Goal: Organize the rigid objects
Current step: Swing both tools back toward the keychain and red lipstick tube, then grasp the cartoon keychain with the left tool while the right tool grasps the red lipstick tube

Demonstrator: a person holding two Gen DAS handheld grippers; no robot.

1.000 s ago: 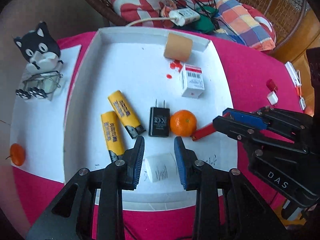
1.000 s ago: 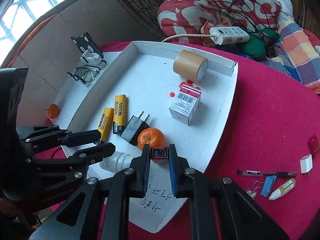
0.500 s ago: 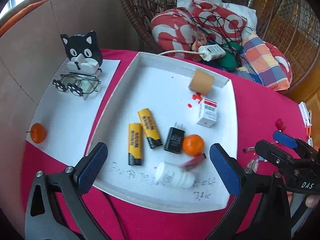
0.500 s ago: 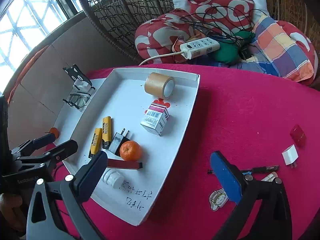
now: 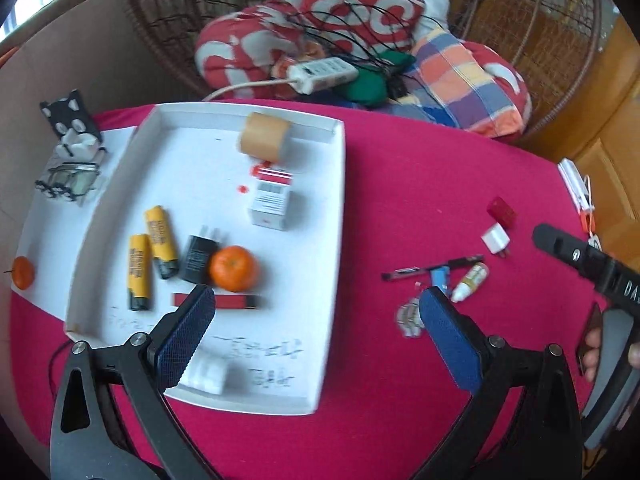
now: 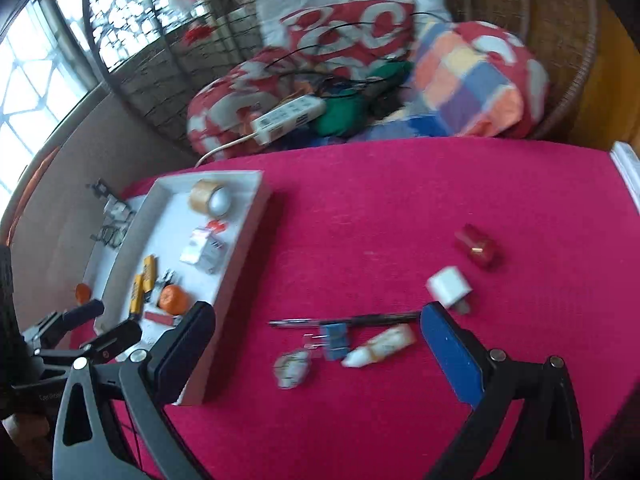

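a: the red stick [image 5: 218,300] lies flat in the white tray [image 5: 336,216], just this side of the tangerine [image 5: 233,268]; a second ago the right gripper [image 6: 316,344] was clamped on it, fingers together.

b: and now?

a: both grippers are spread wide and hold nothing. the left gripper [image 5: 312,330] has pulled back; the white bottle [image 5: 208,372] it straddled lies by its left finger.

b: the right one?

a: swung rightward, off the tray. ahead between its fingers lie a pen [image 6: 344,321], blue clip [image 6: 334,342] and dropper bottle [image 6: 380,347] on the red cloth [image 6: 400,208].
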